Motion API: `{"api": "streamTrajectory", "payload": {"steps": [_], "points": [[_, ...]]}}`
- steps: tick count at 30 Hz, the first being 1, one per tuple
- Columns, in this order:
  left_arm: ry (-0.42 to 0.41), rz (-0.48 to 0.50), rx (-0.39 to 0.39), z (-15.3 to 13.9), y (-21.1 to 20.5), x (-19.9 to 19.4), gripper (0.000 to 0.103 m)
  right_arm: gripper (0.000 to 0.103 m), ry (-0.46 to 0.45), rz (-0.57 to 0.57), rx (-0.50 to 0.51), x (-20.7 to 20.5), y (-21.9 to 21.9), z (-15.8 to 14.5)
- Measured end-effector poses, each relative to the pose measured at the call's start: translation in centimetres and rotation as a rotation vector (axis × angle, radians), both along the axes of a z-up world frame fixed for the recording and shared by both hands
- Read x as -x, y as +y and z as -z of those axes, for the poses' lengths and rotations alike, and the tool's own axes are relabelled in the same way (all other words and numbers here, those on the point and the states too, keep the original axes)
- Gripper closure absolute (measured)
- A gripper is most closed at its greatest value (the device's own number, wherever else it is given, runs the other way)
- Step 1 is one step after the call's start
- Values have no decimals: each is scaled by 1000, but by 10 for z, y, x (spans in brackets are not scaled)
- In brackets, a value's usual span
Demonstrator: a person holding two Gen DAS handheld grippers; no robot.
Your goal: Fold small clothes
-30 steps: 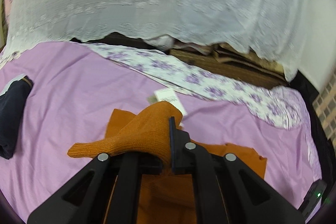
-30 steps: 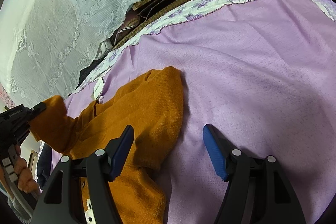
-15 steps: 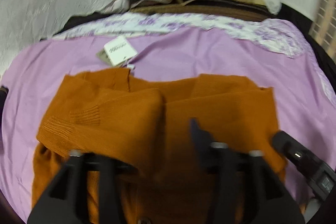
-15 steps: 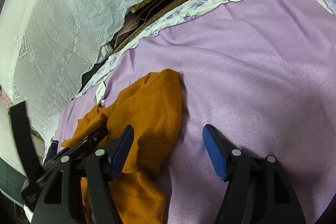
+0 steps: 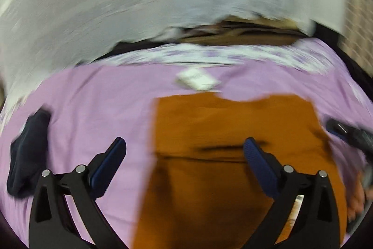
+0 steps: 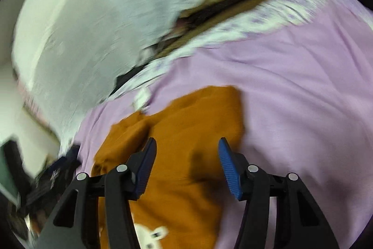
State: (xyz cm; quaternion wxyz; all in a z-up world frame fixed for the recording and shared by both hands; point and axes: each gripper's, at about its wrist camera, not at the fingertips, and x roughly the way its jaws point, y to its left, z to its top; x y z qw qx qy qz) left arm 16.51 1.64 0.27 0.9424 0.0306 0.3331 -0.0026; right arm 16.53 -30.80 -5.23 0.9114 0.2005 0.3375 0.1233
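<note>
Orange knitted sweater [image 5: 233,155] was found released at lower centre, sleeve folded inward; left gripper [image 5: 184,155] had just opened wide, empty; right gripper [image 6: 186,155] was narrowing, unclamped.

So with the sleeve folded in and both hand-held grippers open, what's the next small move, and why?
Probably close the right hand-held gripper on the orange sweater beneath it: its jaws have just been narrowing, nothing pinched yet. The left hand-held gripper, just opened wide, holds nothing.
</note>
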Motion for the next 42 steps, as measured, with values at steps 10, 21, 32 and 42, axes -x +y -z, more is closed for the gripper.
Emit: {"api": "streamTrajectory", "payload": {"steps": [10, 21, 32, 42], "points": [[192, -222, 164, 57, 71, -71, 4, 47, -116, -292, 462, 12, 145, -23], [246, -171, 241, 80, 80, -77, 4, 54, -60, -355, 722, -33, 228, 3], [250, -167, 231, 81, 81, -72, 4, 80, 149, 125, 211, -31, 49, -2], [161, -192, 216, 47, 79, -64, 4, 72, 91, 169, -21, -2, 1, -20]]}}
